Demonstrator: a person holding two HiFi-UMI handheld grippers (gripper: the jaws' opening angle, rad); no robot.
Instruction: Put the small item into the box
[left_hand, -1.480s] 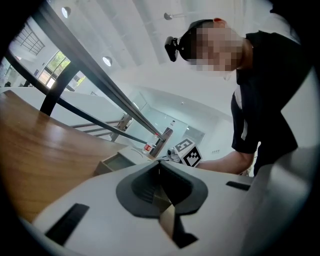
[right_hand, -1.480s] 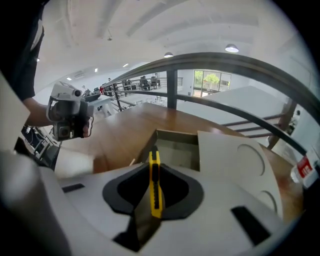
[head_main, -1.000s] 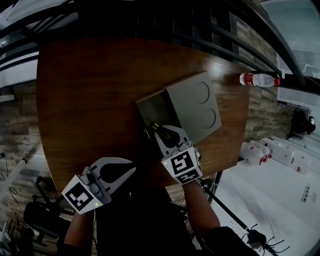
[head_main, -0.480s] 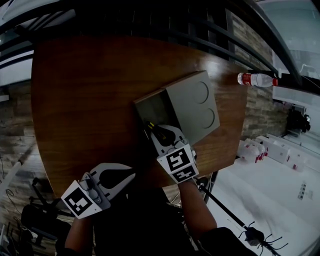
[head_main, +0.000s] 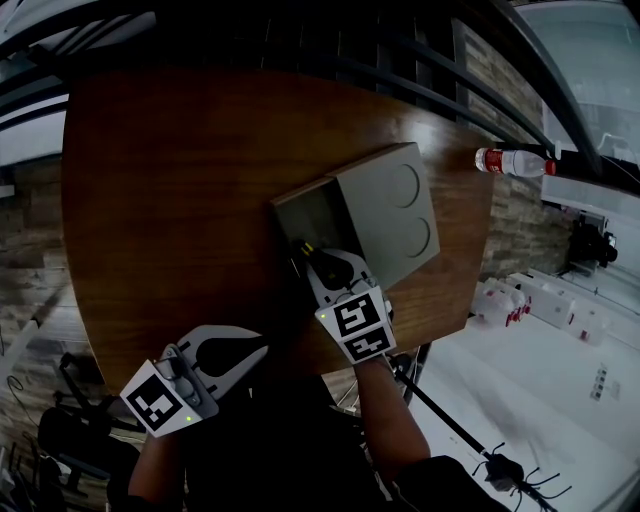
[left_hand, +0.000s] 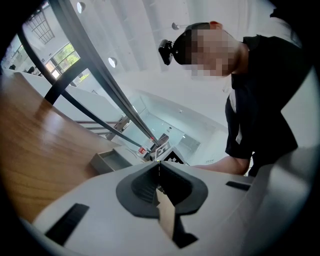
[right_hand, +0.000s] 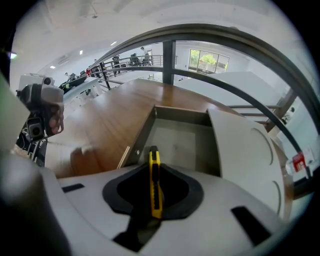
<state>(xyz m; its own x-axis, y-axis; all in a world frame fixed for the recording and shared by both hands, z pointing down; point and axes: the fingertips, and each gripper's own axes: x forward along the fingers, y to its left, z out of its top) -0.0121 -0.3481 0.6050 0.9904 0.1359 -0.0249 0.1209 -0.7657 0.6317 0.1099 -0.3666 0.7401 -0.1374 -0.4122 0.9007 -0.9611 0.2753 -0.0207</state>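
The left claw (left_hand: 159, 169) hangs at the near left, over the near edge of the worktop (head_main: 180, 180). Its jaws are pressed together with nothing between them, and it is well apart from the work. The whole left and far part of the worktop lies bare, so there is plenty of room on that side.

Toward the middle, the right claw (head_main: 312, 258) pinches a yellow cutter (right_hand: 155, 185) edge-up. The cutter's tip reaches the near wall of the box (head_main: 292, 208) but does not look properly inside.

Letting go here is the main risk. The cutter could land on that near wall and tip back onto the worktop, which ends just behind the claw.

The lid (head_main: 390, 205) covers the box's right part, so only the left compartment is open. A drift rightward would probably knock the cutter or the jaws against the lid's edge. A bottle (head_main: 515, 160) lies at the far right, clear of all this.
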